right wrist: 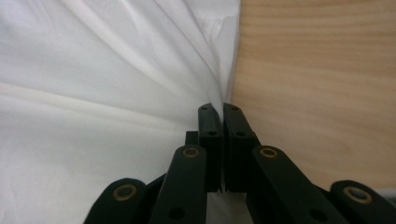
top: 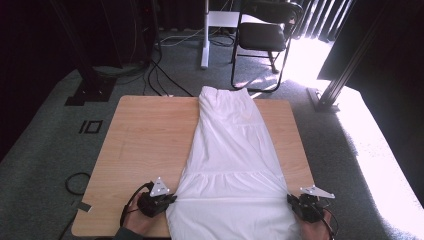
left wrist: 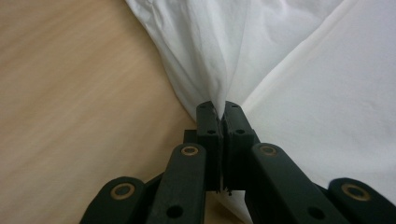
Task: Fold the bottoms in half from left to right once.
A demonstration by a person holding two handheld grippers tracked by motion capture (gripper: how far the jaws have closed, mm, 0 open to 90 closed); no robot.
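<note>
Partly cut off: the near hem of the white skirt (top: 232, 165) runs past the bottom of the high view, so its lower edge cannot be seen. Both hands are cropped there too. Skirt lies lengthwise down the middle of the wooden counter (top: 145, 140), waistband just over the far edge. Left hand-held gripper (top: 170, 199) is clamped on the skirt's left side near the hem; in the left gripper view the jaws meet with a pinch of white cloth (left wrist: 219, 100) between them. Right hand-held gripper (top: 290, 200) is clamped likewise on the right side at the counter's right edge, cloth (right wrist: 217, 100) drawn into folds. Bare wood lies open left of the skirt; a narrower strip right.
</note>
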